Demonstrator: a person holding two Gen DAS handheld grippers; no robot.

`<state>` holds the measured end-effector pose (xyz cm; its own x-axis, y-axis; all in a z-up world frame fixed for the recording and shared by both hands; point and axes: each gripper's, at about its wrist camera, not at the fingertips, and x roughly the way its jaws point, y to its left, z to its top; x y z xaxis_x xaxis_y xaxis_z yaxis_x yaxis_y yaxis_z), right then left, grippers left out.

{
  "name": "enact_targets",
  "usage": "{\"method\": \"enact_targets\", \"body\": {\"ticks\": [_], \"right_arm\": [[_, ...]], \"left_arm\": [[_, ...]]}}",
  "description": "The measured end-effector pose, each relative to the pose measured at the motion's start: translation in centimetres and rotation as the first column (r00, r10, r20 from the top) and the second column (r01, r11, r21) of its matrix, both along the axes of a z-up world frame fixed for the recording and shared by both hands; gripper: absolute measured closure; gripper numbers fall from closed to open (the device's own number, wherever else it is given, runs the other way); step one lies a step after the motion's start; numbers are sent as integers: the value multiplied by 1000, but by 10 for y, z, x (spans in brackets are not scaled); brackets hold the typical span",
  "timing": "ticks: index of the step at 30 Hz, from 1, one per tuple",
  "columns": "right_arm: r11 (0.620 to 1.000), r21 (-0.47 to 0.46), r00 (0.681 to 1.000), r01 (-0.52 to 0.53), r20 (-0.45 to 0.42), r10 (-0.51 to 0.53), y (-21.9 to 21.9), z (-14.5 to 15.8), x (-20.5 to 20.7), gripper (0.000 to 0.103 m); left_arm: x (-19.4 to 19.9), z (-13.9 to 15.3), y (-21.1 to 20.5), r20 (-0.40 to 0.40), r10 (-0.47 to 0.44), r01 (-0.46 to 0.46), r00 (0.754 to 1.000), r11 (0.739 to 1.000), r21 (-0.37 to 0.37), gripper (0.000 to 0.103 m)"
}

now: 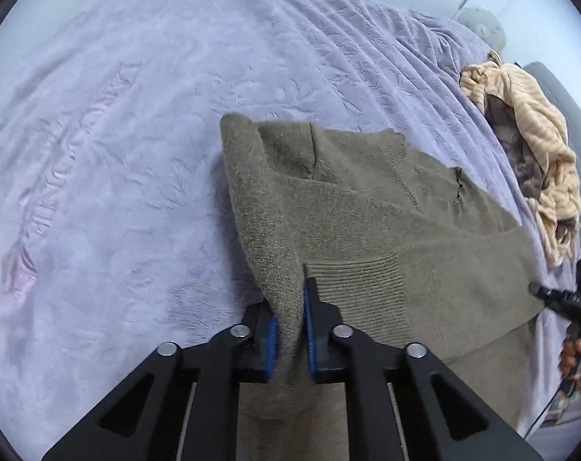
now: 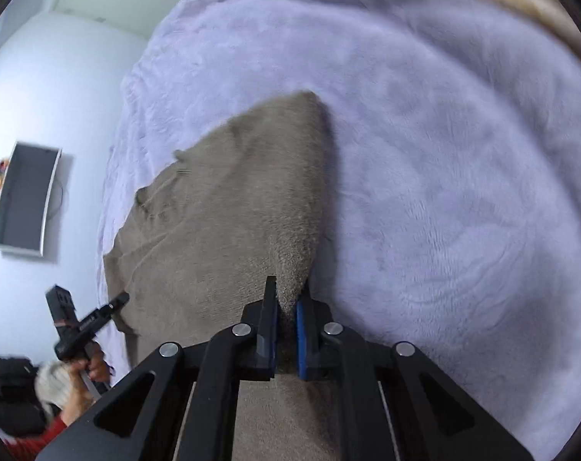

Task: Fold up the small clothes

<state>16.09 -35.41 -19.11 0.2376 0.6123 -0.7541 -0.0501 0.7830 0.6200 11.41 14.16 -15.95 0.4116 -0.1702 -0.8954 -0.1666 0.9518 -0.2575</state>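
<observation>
A grey-brown knitted sweater [image 1: 367,207] lies partly folded on a lilac bedspread [image 1: 117,134]. My left gripper [image 1: 290,299] is shut on the sweater's left edge, beside a ribbed cuff or hem, and holds it pinched between the blue pads. My right gripper [image 2: 288,296] is shut on the sweater [image 2: 229,207] at its right edge, the fabric rising into the jaws. The right gripper also shows in the left wrist view [image 1: 540,292] at the sweater's right side. The left gripper shows in the right wrist view [image 2: 117,301] at the sweater's left edge.
A pile of beige and brown clothes [image 1: 532,146] lies on the bedspread at the far right. The bedspread [image 2: 444,153] spreads wide around the sweater. A wall-mounted screen [image 2: 25,196] and the person's hand [image 2: 92,365] show at the left.
</observation>
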Motion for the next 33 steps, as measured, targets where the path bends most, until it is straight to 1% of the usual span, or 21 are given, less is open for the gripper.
{"method": "enact_targets", "body": {"ticks": [1, 3, 6, 8, 10, 11, 12, 13, 14, 15, 19, 21, 23, 26, 28, 33], "right_arm": [[1000, -25, 999, -19, 31, 20, 1, 8, -2, 95], [997, -66, 998, -45, 37, 48, 2, 7, -2, 95], [990, -126, 998, -60, -11, 60, 2, -24, 2, 94], [993, -112, 999, -32, -25, 30, 0, -33, 3, 95], [997, -79, 999, 13, -35, -16, -5, -29, 0, 86], [996, -86, 999, 19, -34, -22, -5, -25, -3, 83], [995, -95, 999, 20, -34, -23, -4, -22, -5, 75], [993, -113, 999, 21, -30, -24, -3, -16, -8, 65], [990, -135, 999, 27, -21, -31, -3, -9, -12, 61], [989, -147, 999, 34, -10, -36, -3, -5, -17, 56], [984, -170, 997, 59, 64, -49, 5, 23, -36, 56], [987, -157, 996, 44, 89, -30, 17, 34, -40, 56], [991, -132, 995, -3, 101, 16, 39, 42, -46, 56], [987, -110, 987, -119, 93, 129, 84, 44, -52, 57], [977, -81, 974, -196, 96, 204, 120, 42, -54, 64], [943, -22, 938, -332, 102, 332, 217, 33, -50, 65]], "left_arm": [[0, -4, 3, -13, 0, 0, 1000, 1000, 4, 91], [1, -16, 9, -38, 19, -20, 999, 1000, -12, 91], [1, -19, 10, -37, 42, -43, 998, 999, -17, 91], [-3, -13, 6, -30, 52, -52, 998, 999, 3, 91], [-7, -8, 3, -31, 52, -51, 998, 998, 33, 90], [-11, -6, 1, -34, 55, -53, 998, 997, 52, 71], [-13, -4, -1, -39, 62, -59, 997, 996, 73, 54], [-17, -1, -3, -36, 76, -72, 996, 993, 96, 26], [-21, 2, -5, -20, 84, -81, 996, 990, 114, 23], [-26, 4, -6, -15, 82, -80, 997, 990, 116, 23], [-39, 6, -5, -39, 119, -115, 992, 990, 80, 23], [-47, 5, -6, -54, 131, -126, 990, 989, 80, 23], [-56, 4, -7, -67, 136, -131, 988, 988, 78, 23], [-70, 0, -8, -97, 144, -138, 985, 988, 68, 23], [-77, -4, -8, -119, 142, -137, 983, 989, 53, 23], [-98, -7, -9, -128, 156, -149, 979, 987, 63, 23]]}}
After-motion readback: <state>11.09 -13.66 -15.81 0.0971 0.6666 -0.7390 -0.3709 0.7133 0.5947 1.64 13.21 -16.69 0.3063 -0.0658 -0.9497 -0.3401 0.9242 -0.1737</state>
